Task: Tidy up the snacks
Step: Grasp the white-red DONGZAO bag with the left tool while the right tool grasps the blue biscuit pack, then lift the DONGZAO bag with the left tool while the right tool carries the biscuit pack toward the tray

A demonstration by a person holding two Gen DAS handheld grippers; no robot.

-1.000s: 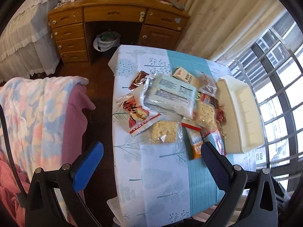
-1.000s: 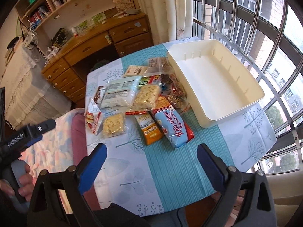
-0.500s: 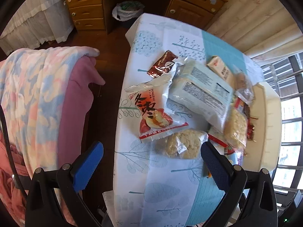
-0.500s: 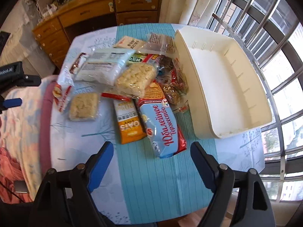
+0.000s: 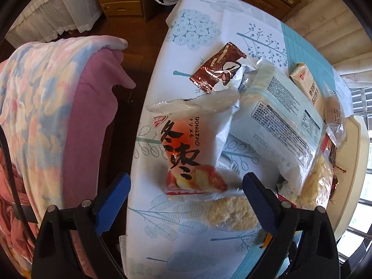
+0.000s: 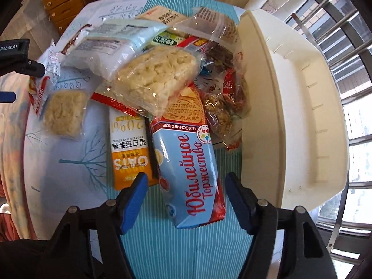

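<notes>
Right wrist view: right gripper (image 6: 186, 197), jaws open, astride blue biscuit pack (image 6: 186, 169); left gripper (image 5: 186, 200), jaws open, over Dongzao packet (image 5: 193, 153).

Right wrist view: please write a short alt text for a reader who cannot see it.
The open right claw straddles a long blue and red biscuit pack lying on a striped teal tablecloth. Beside it lie an orange oat bar packet and clear bags of pale rice cakes, with an empty cream plastic bin on the right.
</notes>
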